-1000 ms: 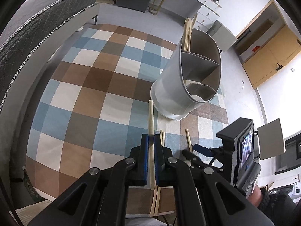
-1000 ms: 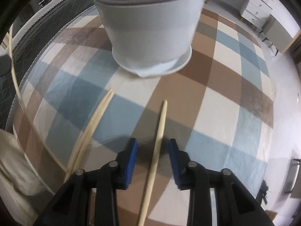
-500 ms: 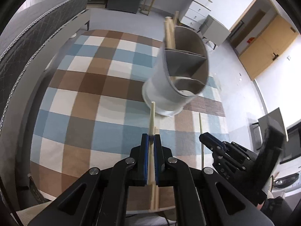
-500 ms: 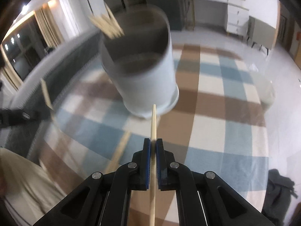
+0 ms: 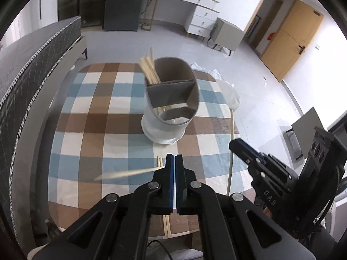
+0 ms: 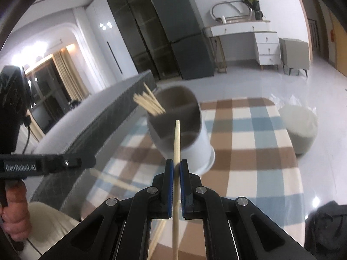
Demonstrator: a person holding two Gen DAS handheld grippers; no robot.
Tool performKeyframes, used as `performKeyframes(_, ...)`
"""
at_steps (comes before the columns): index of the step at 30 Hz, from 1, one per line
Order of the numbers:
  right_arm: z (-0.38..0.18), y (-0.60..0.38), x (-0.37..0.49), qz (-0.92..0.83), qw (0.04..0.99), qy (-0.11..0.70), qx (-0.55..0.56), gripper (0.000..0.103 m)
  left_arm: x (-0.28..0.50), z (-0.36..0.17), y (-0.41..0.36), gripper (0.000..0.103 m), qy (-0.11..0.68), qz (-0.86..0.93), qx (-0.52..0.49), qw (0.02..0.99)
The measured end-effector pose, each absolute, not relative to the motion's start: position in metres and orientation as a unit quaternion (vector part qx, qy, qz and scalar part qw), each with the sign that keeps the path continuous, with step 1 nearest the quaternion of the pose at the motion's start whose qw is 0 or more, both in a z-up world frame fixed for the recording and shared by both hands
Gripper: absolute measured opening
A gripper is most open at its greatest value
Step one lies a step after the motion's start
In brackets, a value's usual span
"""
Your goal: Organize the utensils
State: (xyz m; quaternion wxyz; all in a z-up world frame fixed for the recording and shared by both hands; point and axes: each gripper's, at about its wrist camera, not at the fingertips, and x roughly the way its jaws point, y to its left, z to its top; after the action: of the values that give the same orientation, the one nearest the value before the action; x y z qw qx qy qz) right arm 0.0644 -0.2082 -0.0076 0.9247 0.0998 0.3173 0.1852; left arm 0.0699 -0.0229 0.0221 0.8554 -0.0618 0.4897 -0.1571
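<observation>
A white oval utensil holder (image 5: pixel 164 127) (image 6: pixel 193 149) with grey dividers stands on the checked tablecloth (image 5: pixel 86 130). Several chopsticks (image 5: pixel 149 71) (image 6: pixel 149 105) lean in its far left compartment. My right gripper (image 6: pixel 176 166) (image 5: pixel 236 146) is shut on a chopstick (image 6: pixel 177 138) (image 5: pixel 231 125) pointing at the holder. My left gripper (image 5: pixel 174 158) (image 6: pixel 93 161) hovers above the cloth with its pads together and nothing visible between them. A blurred chopstick (image 5: pixel 128 173) sticks out sideways from beside its left finger; whether it is still pinched is unclear. A pair of chopsticks (image 5: pixel 166 225) lies on the cloth below.
A dark quilted sofa (image 5: pixel 32 69) runs along the table's left side. A pale round stool (image 6: pixel 299 125) under clear plastic stands beyond the right edge. The table's near edge (image 5: pixel 130 236) is close below the left gripper. A hand (image 6: pixel 15 216) holds the left gripper's handle.
Both grippers rose above the cloth. The right jaws shut on the chopstick and lifted it. The left gripper's chopstick swung from pointing forward between the pads to lying sideways, blurred.
</observation>
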Motion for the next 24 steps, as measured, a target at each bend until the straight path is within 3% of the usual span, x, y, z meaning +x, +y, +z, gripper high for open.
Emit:
performKeyframes(7,0.012,-0.222,0.069,0.188,0.932,0.282,0.127,0.005,0.079,0.0,-0.008,0.001,0.502,-0.14,-0.029,0.853)
performKeyframes(8,0.013,-0.223,0.07,0.188,0.933,0.281,0.127,0.005,0.084,-0.013,-0.01,0.004,0.52,-0.143,-0.015,0.842)
performKeyframes(10,0.012,-0.226,0.073,0.189,0.933,0.278,0.132,0.005,0.092,-0.038,-0.014,0.022,0.54,-0.133,0.025,0.831)
performKeyframes(12,0.01,-0.231,0.074,0.185,0.933,0.277,0.14,0.005,0.1,-0.057,-0.017,0.031,0.556,-0.128,0.061,0.819)
performKeyframes(19,0.0,-0.249,0.081,0.173,0.926,0.285,0.178,0.005,0.14,-0.114,-0.039,0.035,0.563,-0.152,0.201,0.787)
performKeyframes(24,0.002,-0.256,0.083,0.166,0.927,0.279,0.187,0.005,0.16,-0.138,-0.054,0.035,0.575,-0.204,0.217,0.762)
